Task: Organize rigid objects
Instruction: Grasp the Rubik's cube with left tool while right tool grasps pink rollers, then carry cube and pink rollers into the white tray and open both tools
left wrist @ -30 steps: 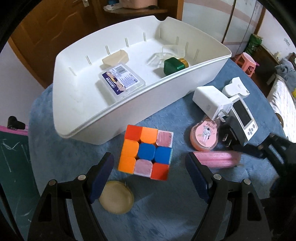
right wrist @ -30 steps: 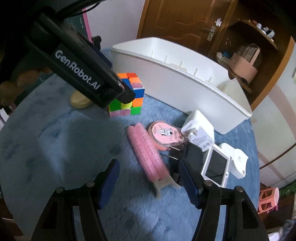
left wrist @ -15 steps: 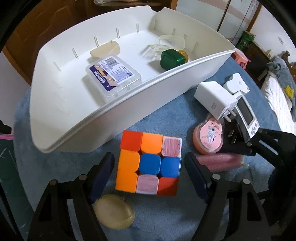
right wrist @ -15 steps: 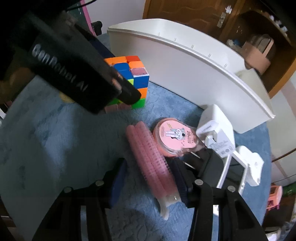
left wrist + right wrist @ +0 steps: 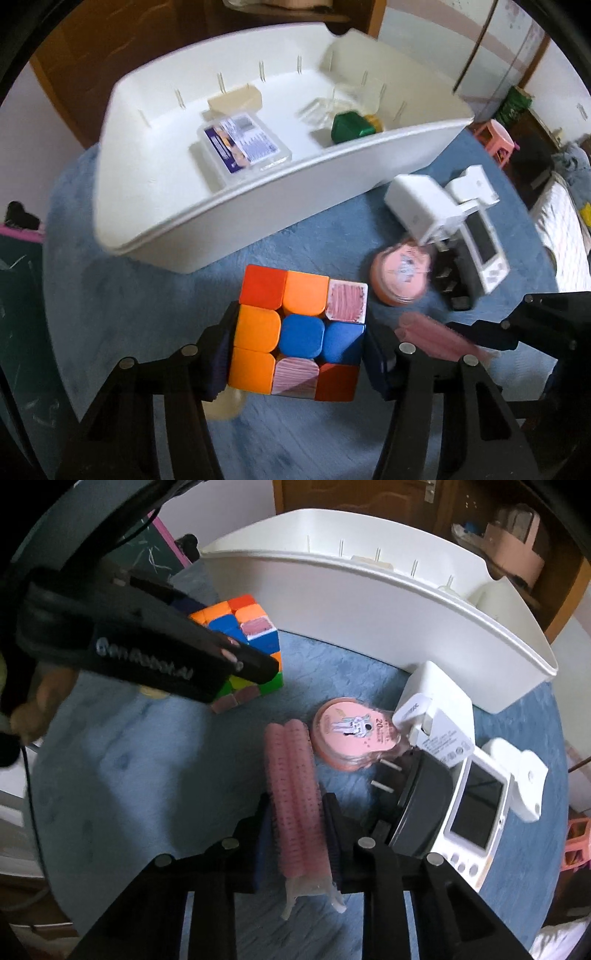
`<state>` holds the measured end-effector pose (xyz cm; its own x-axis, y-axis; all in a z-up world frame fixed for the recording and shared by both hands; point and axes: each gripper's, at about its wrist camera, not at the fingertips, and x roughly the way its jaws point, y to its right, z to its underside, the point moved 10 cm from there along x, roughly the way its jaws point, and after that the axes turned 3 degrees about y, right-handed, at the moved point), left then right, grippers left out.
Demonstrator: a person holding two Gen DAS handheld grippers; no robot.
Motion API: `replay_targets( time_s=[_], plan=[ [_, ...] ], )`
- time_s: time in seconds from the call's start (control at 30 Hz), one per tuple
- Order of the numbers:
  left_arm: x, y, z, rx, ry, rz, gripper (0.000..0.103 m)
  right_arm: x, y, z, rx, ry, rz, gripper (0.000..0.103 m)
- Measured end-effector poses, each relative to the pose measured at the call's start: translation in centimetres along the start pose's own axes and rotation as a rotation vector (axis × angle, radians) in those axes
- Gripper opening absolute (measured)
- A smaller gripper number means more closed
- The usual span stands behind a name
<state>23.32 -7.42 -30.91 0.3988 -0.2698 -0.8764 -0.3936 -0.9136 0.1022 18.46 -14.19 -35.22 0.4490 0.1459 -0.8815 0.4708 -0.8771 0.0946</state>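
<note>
A scrambled colour cube (image 5: 299,332) sits on the blue cloth just in front of the white bin (image 5: 258,206). My left gripper (image 5: 299,343) points down over it. Its jaws are closing, with the cube between them and both pads against its sides. From the right wrist view the cube (image 5: 255,638) is half hidden behind the left gripper's finger (image 5: 166,661). My right gripper (image 5: 297,830) is shut on a pink hair roller (image 5: 295,775) lying on the cloth, gripping it near its clear end. In the left wrist view the roller (image 5: 436,339) lies to the right of the cube.
The bin holds a clear labelled box (image 5: 243,144), a green cap (image 5: 351,127) and a beige block (image 5: 234,99). Beside the roller are a pink round tin (image 5: 351,734), a white charger (image 5: 439,709), a black plug (image 5: 421,805) and a white screen device (image 5: 476,812). A beige disc (image 5: 225,406) lies under the left gripper.
The left gripper's jaws closed in from wide apart onto the cube's sides. The right gripper slid forward over the pink roller and shut on it.
</note>
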Motion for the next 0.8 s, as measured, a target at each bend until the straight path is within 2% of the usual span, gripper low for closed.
replay_targets(
  time_s=[0.13,0.27,0.5,0.63,0.8],
  plan=[
    [-4.6,0.3,-1.0,-0.042,0.047,-0.041,0.062,-3.2,0.0,-0.1,0.013,0.028,-0.007,0.026],
    [-11.0,0.4,-3.4,-0.07,0.141,-0.076,0.062,-7.7,0.5,-1.4,0.023,0.082,-0.012,0.026],
    [-20.3,-0.6,-9.8,-0.11,0.278,-0.148,0.062,-16.8,1.6,-6.9,0.064,0.208,-0.014,0.026],
    [-23.3,-1.5,-13.8,-0.132,0.339,-0.191,0.062,-22.2,3.6,-11.6,0.099,0.295,-0.015,0.026],
    [-23.0,-2.7,-17.7,-0.167,0.355,-0.192,0.062,-25.3,7.0,-17.5,0.181,0.348,-0.004,0.026]
  ],
)
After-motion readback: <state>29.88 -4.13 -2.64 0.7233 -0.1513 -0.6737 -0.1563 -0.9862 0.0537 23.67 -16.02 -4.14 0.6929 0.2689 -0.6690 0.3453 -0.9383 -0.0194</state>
